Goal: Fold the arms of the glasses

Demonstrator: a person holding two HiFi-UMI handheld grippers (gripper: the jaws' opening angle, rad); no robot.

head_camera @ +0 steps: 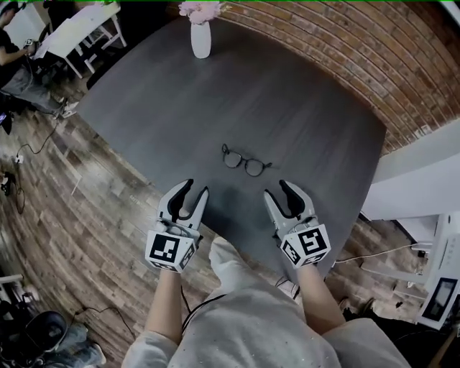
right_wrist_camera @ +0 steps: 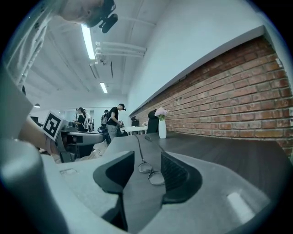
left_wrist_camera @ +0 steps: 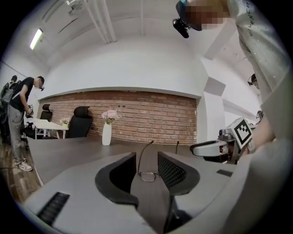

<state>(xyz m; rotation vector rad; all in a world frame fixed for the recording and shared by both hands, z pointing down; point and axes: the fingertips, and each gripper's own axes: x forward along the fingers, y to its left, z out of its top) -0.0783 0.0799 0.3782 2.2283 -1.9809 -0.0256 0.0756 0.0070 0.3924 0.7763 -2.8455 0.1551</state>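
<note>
Grey tabletop (head_camera: 302, 115) carries one container: a white vase (head_camera: 201, 39) holding pink flowers (head_camera: 200, 10). It stands far ahead of both grippers, well past the glasses and close to the brick wall (head_camera: 345, 43). The top edge of the head view cuts the blooms.

The glasses (head_camera: 244, 162) rest on the table a little ahead of the two grippers, about midway between the lines they point along, and touch neither one. The left gripper (head_camera: 195, 188) is released, its jaws spread with only bare table between the pads. In its own view one lens shows through the gap, further out on the surface. The right gripper (head_camera: 276, 188) is likewise released and holds nothing; both lenses show beyond its spread jaws.

The thin arms (left_wrist_camera: 145, 153) of the glasses stand out from the frame, unfolded. From the head view they are too fine to trace, and the low gripper views do not settle whether they rise or run flat along the table. In the left gripper view the right gripper shows only as one jaw and its marker cube (left_wrist_camera: 244, 131), the rest hidden behind the person's pale sleeve (left_wrist_camera: 274, 151). People (right_wrist_camera: 113, 121) past the table's end are small and indistinct.
</note>
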